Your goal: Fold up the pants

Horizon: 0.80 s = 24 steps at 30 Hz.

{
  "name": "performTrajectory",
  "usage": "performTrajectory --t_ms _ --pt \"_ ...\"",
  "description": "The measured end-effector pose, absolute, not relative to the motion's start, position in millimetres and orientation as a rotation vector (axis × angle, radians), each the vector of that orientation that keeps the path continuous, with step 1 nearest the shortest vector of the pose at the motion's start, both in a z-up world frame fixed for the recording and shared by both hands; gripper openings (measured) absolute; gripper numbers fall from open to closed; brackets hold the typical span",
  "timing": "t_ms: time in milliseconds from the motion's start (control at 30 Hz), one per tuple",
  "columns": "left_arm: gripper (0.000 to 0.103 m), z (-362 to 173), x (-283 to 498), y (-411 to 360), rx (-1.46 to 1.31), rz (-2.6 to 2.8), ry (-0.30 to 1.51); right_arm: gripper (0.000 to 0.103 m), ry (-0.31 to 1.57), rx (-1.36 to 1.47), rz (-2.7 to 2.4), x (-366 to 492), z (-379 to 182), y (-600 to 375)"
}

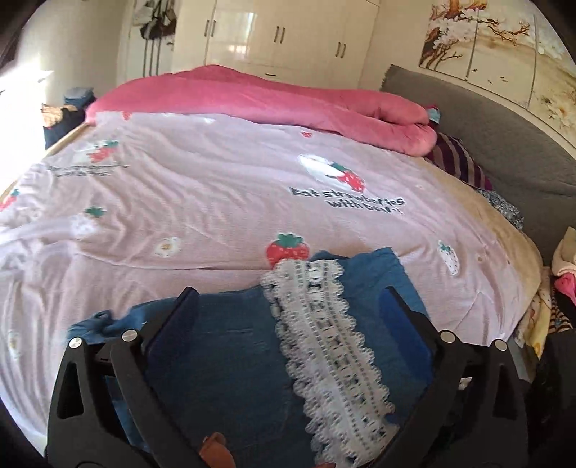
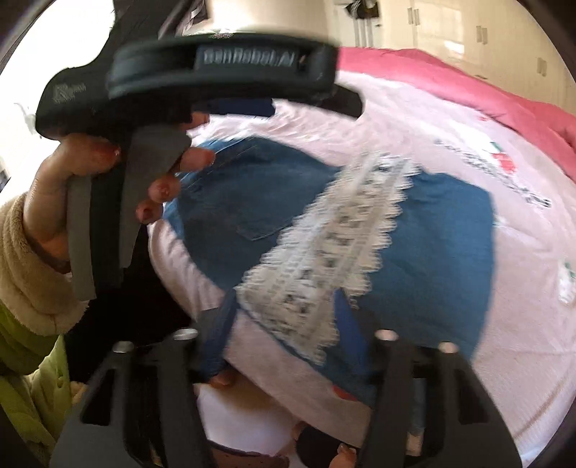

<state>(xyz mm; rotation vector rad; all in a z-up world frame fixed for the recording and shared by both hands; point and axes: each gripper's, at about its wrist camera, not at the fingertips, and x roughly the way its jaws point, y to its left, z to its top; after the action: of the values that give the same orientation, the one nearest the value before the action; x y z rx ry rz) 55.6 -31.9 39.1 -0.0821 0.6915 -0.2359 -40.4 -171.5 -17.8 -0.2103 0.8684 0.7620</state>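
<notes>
Blue denim pants [image 1: 230,356] with a white lace strip [image 1: 324,342] lie folded on the pink strawberry bedspread [image 1: 201,201] at the near edge of the bed. My left gripper [image 1: 288,298] is open, its fingers wide apart over the pants, holding nothing. In the right wrist view the pants [image 2: 432,252] and blurred lace strip [image 2: 324,244] lie below. My right gripper [image 2: 284,298] is open above the lace end, empty. The left gripper's body [image 2: 216,72], held by a hand, sits at upper left.
A rolled pink quilt [image 1: 288,100] lies across the far side of the bed. A grey headboard [image 1: 504,144] and striped pillow [image 1: 457,162] are at right. White wardrobes [image 1: 288,32] stand behind. Clothes pile at the right bed edge [image 1: 561,273].
</notes>
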Motion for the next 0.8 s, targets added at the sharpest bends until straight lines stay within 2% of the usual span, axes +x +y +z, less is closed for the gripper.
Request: performTrajectory --t_ms 67,467,600,667,800 --pt "0.093 40 50 -23 -0.089 -0.221 0.687 0.028 0.906 -0.234 0.766 -37 -26 -162" --pt "0.093 47 18 10 -0.107 -0.178 0.653 0.028 0.953 -0.229 0.737 -34 -42 -152" --pt "0.093 47 10 16 -0.111 -0.165 0.654 0.033 0.963 -0.176 0.741 -35 -38 -156" --pt "0.093 46 4 21 -0.109 -0.156 0.654 0.039 0.951 -0.139 0.758 -37 -30 -164" --pt "0.093 45 -6 31 -0.113 -0.135 0.651 0.046 0.891 -0.076 0.771 -44 -9 -174"
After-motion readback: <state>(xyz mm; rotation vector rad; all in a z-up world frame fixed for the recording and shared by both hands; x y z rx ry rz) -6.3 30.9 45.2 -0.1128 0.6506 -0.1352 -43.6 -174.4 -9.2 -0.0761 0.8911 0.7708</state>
